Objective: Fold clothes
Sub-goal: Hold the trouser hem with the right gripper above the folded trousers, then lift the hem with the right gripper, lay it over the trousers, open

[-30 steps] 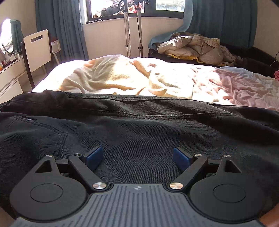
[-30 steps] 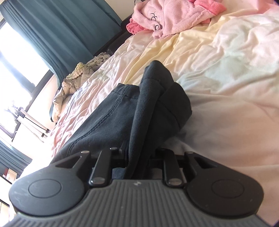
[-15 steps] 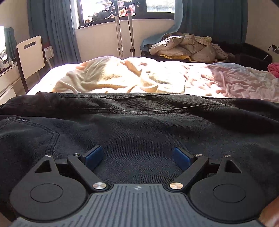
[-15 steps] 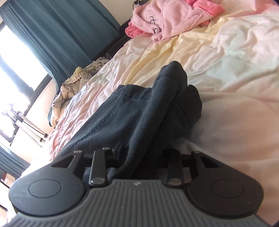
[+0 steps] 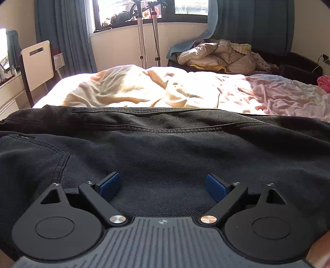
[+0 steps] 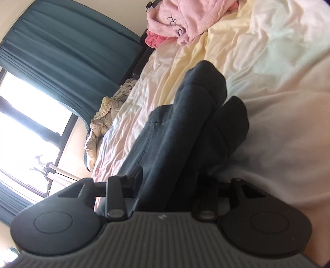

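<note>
Dark grey jeans [image 5: 165,148] lie spread across the bed in the left wrist view, waistband and back pocket at the left. My left gripper [image 5: 163,186] is open, its blue pads [image 5: 109,183] apart just above the denim, holding nothing. In the right wrist view my right gripper [image 6: 171,181] is shut on a bunched fold of the jeans' leg [image 6: 191,132] and holds it lifted off the sheet, so the leg end hangs folded over. Its fingertips are hidden by the cloth.
The bed has a cream and pink sheet [image 5: 185,90]. A pink robe [image 6: 181,18] lies at the bed's far end. A beige duvet pile [image 5: 222,55] sits by the window. A white chair [image 5: 37,64] and a desk stand at the left.
My right gripper has lifted and tilted with the jeans' leg, drawing the fold higher and to the right. My left gripper stays open over the jeans, its view shifting slightly.
</note>
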A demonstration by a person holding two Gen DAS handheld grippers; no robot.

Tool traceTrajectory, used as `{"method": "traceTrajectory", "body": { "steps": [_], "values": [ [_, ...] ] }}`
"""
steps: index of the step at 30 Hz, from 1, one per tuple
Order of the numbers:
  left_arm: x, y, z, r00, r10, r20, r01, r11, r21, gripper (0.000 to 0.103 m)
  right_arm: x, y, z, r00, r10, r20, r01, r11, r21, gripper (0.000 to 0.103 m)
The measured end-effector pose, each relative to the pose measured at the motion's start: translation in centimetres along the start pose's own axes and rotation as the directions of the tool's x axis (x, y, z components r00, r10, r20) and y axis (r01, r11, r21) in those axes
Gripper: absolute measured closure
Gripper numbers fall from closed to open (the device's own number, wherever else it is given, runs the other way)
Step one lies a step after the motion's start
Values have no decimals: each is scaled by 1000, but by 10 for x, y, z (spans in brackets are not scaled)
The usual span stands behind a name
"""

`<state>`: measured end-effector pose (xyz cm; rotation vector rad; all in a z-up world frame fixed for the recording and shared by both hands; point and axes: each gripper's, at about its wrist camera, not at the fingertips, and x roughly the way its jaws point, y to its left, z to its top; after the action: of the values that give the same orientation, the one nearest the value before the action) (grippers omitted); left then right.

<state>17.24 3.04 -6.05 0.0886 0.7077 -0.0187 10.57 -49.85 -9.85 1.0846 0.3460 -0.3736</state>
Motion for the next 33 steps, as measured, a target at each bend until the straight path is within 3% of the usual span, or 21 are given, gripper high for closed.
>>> {"method": "traceTrajectory", "body": {
  "steps": [3,5,8,14,21,27,30,33],
  "values": [
    [0,-1,0,1000,2,-2,-2,1000,0,11,6,-9,-1,1000,-4,-12,4,999,44,62],
    [0,-1,0,1000,3,-2,-3,1000,-4,11,1,0,2,999,29,14,-29,999,19,74],
    [0,-3,0,1000,10,0,-10,1000,-3,10,-4,9,4,997,67,47,-67,998,-22,83],
    [3,-9,-3,999,32,-4,-32,999,33,9,-5,15,1,997,31,77,-28,999,-47,86],
    [14,-15,-3,999,35,-25,-34,999,42,5,-22,51,-9,986,23,168,16,974,-227,88],
    [9,-13,3,999,15,-52,-12,998,60,5,-42,119,-22,971,83,224,20,905,-425,89],
    [-2,-9,10,998,-15,-60,19,998,57,5,-52,159,-32,965,122,234,19,852,-523,89],
    [-25,6,18,999,-38,-17,39,999,22,5,-61,207,-58,958,185,218,-7,778,-629,89]
  ]
}}
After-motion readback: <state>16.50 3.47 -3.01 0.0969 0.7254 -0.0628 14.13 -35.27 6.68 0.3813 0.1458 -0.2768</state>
